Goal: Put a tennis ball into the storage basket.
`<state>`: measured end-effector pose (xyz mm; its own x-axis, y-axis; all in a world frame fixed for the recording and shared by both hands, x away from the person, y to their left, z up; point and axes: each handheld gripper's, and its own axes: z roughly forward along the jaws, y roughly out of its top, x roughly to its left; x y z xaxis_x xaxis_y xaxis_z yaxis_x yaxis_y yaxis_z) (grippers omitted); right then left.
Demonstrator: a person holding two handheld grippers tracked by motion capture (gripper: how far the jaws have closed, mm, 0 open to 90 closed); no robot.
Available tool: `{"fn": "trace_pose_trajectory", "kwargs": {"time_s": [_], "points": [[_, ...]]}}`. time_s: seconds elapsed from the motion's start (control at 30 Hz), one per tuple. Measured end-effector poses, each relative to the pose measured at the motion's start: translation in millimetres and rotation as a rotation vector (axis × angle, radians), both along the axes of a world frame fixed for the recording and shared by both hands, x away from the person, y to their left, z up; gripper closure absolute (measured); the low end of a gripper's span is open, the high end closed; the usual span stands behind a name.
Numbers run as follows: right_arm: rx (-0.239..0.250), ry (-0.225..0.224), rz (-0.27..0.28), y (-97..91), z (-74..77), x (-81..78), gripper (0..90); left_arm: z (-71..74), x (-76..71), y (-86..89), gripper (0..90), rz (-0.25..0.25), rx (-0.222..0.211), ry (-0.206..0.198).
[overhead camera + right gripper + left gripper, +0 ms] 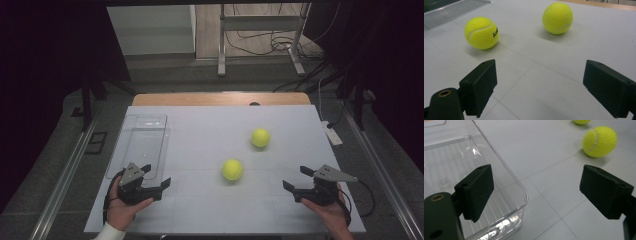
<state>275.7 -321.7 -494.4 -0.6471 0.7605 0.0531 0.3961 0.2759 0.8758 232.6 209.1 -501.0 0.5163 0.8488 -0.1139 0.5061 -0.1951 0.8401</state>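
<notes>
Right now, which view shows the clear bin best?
The high view: the whole clear bin lies at the table's left, empty. The left gripper view shows its near corner close up; the right gripper view catches only part of it.

Both hand-held grippers (155, 177) (296, 178) agape, empty

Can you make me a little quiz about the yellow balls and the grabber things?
1. How many tennis balls lie on the table?
2. True or false: the clear bin has a ball inside it.
3. Which is open: A) the left gripper alone, B) the right gripper alone, C) both?

Key:
1. Two: the near ball and the far ball.
2. False; it is empty.
3. C; neither holds anything.
</notes>
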Motion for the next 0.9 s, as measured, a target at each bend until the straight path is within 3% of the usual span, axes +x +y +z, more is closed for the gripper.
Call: {"fn": "trace_pose_trajectory", "kwargs": {"time_s": [0.2, 0.9], "points": [[0.025, 0.003, 0.003, 1.0, -0.8, 2.1, 12.6, -2.1, -2.0, 0.3, 13.5, 0.011, 0.003, 0.006], [0.012, -0.005, 0.006, 3.7, 0.3, -1.8, 12.5, 5.1, -3.8, -9.2, 13.5, -0.003, 0.009, 0.005]]}}
